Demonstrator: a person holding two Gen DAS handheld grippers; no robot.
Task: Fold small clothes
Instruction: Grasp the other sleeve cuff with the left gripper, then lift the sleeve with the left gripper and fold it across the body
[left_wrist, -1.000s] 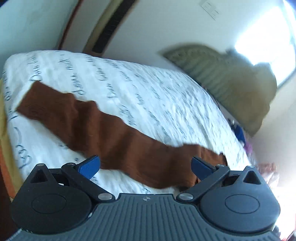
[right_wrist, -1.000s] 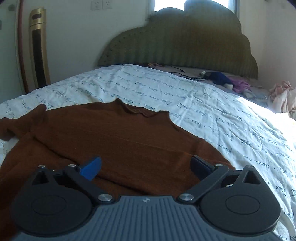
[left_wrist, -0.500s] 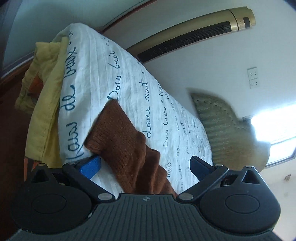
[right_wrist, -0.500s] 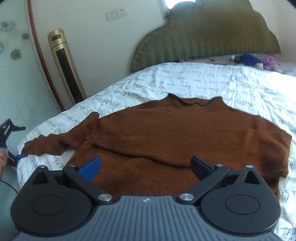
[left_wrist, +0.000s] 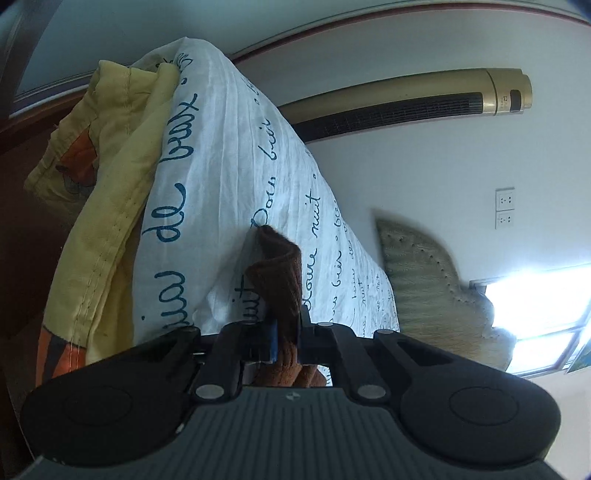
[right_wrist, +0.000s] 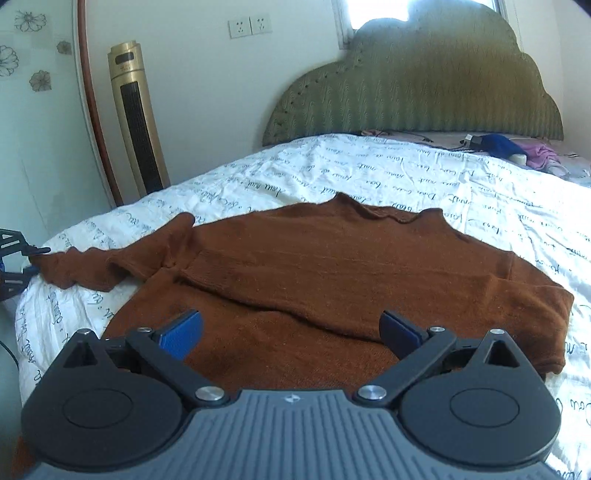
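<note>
Two cameras, one bed, seen from two sides.

The left wrist camera sits very close at the bed's (left_wrist: 229, 177) left edge, tipped on its side, looking along the white cover toward the green headboard (left_wrist: 424, 280) and the gold fan (left_wrist: 406, 107). The left hand-held gripper (left_wrist: 287, 332) fills the bottom of its view, closed on the brown sweater's (left_wrist: 277, 269) sleeve end. The right wrist camera looks from the foot of the bed (right_wrist: 369, 173) toward the headboard (right_wrist: 417, 85), level and a bit farther back, over the right hand-held gripper (right_wrist: 291, 330). Both views share the sleeve, cover, fan (right_wrist: 136, 122) and headboard. The right view shows the left hand-held gripper (right_wrist: 22, 254) at the sweater's (right_wrist: 332, 266) sleeve.
</note>
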